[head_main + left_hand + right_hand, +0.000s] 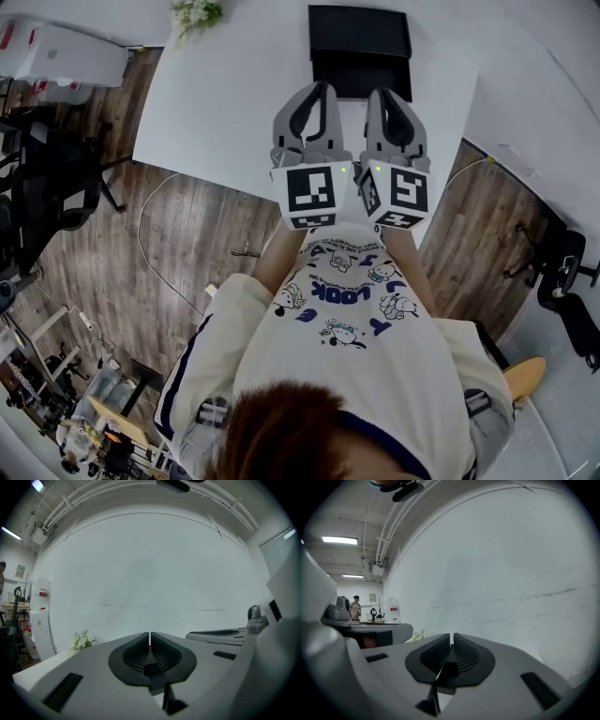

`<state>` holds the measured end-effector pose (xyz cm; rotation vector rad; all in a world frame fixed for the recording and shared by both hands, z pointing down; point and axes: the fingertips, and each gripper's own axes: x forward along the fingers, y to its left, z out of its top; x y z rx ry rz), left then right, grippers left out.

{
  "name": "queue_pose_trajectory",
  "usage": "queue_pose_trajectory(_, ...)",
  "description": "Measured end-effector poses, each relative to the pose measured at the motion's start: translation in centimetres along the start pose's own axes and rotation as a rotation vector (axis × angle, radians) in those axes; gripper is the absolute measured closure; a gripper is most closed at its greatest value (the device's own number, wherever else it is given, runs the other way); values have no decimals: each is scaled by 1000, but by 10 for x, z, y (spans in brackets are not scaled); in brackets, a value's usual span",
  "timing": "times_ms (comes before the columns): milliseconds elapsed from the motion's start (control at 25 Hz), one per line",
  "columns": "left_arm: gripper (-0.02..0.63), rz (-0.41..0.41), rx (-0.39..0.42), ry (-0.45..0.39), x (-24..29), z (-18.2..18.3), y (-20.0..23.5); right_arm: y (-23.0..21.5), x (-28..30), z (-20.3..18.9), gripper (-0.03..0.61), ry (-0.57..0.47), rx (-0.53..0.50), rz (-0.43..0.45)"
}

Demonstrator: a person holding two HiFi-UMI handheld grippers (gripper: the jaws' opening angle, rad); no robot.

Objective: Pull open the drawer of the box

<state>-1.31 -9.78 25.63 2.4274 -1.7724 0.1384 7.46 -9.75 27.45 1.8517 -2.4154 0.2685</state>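
Left claw [150,637] and right claw [452,639] are both pressed together and empty, near of the black box [359,33] on the white surface [234,112]; the drawer [361,77] is probably rigid and light-sliding, so pinch its near front lip.

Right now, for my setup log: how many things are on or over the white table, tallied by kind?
Black box: 1
Flower bunch: 1
Grippers: 2, the left gripper and the right gripper, both shut and empty
Total: 4
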Motion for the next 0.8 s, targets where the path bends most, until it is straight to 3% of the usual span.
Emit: queue_pose_trajectory(800,589,-1,-1,8,2,-2,-9,-9,-1,-2,534,4,9,-2)
